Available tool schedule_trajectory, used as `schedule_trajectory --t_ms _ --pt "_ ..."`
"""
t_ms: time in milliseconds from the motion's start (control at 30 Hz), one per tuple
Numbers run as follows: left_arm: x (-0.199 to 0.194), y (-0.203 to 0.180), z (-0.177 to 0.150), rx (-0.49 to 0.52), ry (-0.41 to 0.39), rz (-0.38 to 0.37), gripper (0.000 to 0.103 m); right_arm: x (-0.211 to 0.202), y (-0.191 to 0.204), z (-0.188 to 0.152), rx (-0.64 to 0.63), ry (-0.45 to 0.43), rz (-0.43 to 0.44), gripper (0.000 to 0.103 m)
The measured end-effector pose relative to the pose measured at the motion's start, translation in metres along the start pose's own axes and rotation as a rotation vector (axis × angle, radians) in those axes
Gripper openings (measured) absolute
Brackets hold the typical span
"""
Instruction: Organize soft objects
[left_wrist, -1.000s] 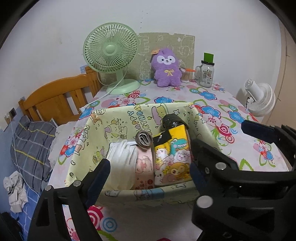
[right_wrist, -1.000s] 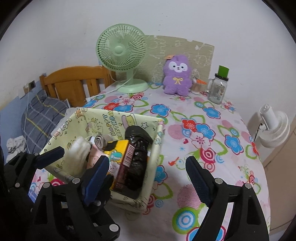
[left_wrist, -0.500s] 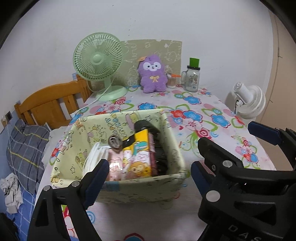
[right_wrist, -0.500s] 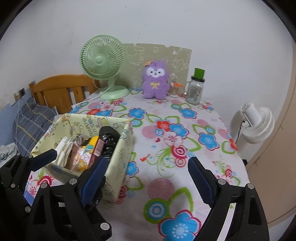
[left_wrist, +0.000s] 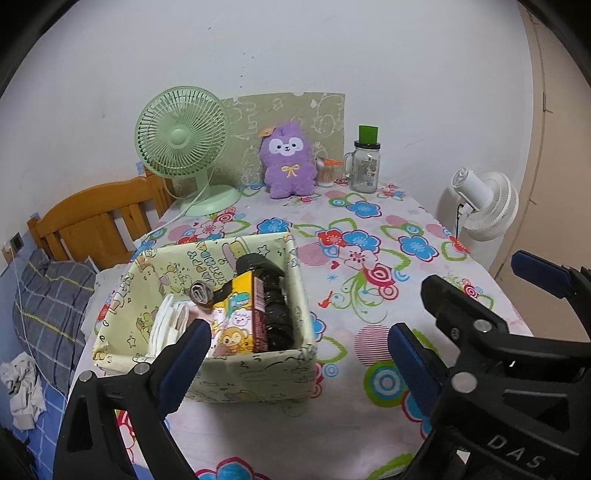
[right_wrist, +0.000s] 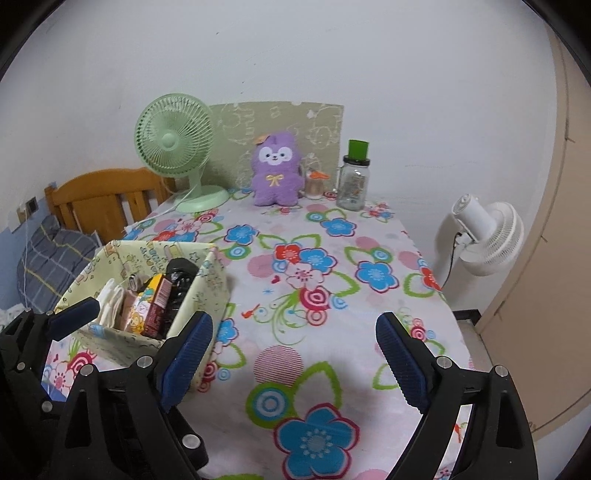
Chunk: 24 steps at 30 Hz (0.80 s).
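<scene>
Left gripper (left_wrist: 299, 347): black frame, blue pads, jaws opening, nothing between them.
Right gripper (right_wrist: 293, 352): same build, jaws spread wide, empty.
Soft things stored: the pale yellow cartoon-print fabric bin (left_wrist: 258, 363) holds one white folded cloth (left_wrist: 168, 323), one grey fabric roll (left_wrist: 201, 293), one yellow cartoon pack (left_wrist: 236, 317) and one dark wrapped bundle (left_wrist: 271, 306).
Key relation: the purple plush toy (right_wrist: 275, 173) sits upright at the table's far edge, well apart from both grippers, straight ahead of the right one and beyond the bin from the left one; the right hand looks nearer.
Table (right_wrist: 332, 284): flowered cloth.
Counts: two grippers, one bin, one plush, one green desk fan (right_wrist: 175, 142), one glass jar (right_wrist: 352, 181).
</scene>
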<state>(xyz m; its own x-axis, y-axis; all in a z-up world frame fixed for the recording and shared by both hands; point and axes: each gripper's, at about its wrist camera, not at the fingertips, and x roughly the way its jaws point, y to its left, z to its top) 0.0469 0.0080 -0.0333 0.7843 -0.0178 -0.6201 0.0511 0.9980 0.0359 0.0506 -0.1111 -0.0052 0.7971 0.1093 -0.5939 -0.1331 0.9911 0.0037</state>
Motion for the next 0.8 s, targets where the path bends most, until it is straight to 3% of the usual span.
schedule_trajectory --t_ms 467,800 --pt "-0.016 -0.036 0.005 0.044 -0.046 -0.017 0.102 -0.023 -0.049 -0.007 0.053 -0.054 -0.067 0.092" --pt "-0.029 -0.037 0.009 0.035 -0.077 -0.009 0.103 -0.041 -0.067 -0.009 0.067 -0.096 -0.098 0.093"
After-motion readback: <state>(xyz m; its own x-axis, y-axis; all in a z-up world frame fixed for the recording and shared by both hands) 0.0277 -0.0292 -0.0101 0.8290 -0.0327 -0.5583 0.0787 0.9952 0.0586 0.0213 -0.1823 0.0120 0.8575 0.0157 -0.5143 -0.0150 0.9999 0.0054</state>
